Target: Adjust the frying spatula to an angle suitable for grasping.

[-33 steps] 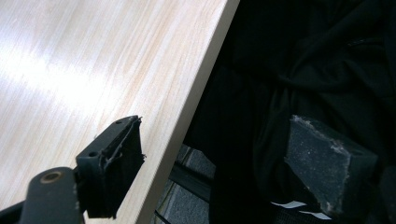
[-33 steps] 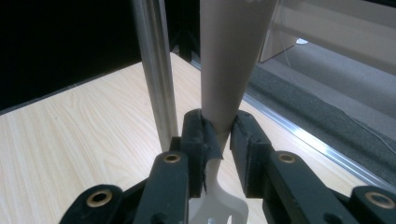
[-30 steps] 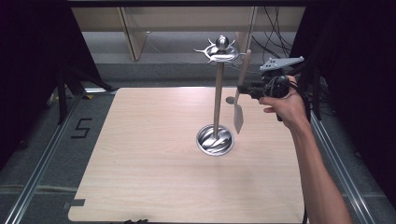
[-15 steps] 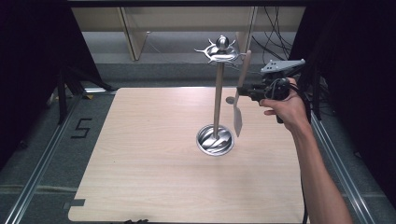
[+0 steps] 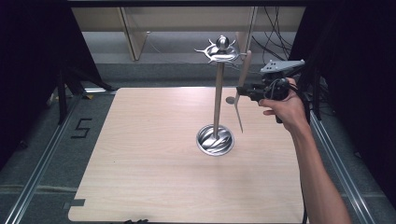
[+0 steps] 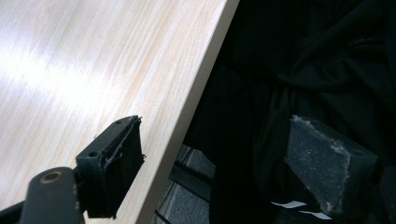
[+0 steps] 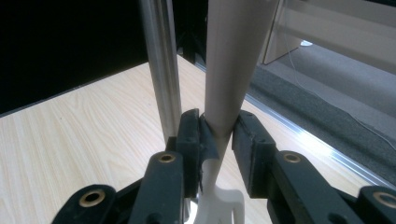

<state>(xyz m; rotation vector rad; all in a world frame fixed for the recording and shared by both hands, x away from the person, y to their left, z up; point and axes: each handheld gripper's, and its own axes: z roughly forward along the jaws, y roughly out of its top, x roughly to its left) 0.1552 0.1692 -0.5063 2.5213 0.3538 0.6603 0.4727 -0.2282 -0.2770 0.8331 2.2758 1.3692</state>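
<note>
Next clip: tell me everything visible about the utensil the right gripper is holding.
The utensil is pale beige and matte, plastic by its look: a broad tapered handle pointing up and a thin neck down to a flat working end. It hangs nearly upright in the air, clear of the table. The right gripper clamps it at the narrow neck, jaws on both sides. It stands beside the metal stand's pole, not visibly touching it.

Change over the last second: the right gripper [image 5: 249, 90], jaws clamped on the neck of the beige utensil [image 5: 243, 74], has drifted slightly toward the metal stand [image 5: 217, 98] and a little lower; the utensil's hanging lower end [image 5: 239, 116] now lies nearer the stand's round base [image 5: 215, 139]
</note>
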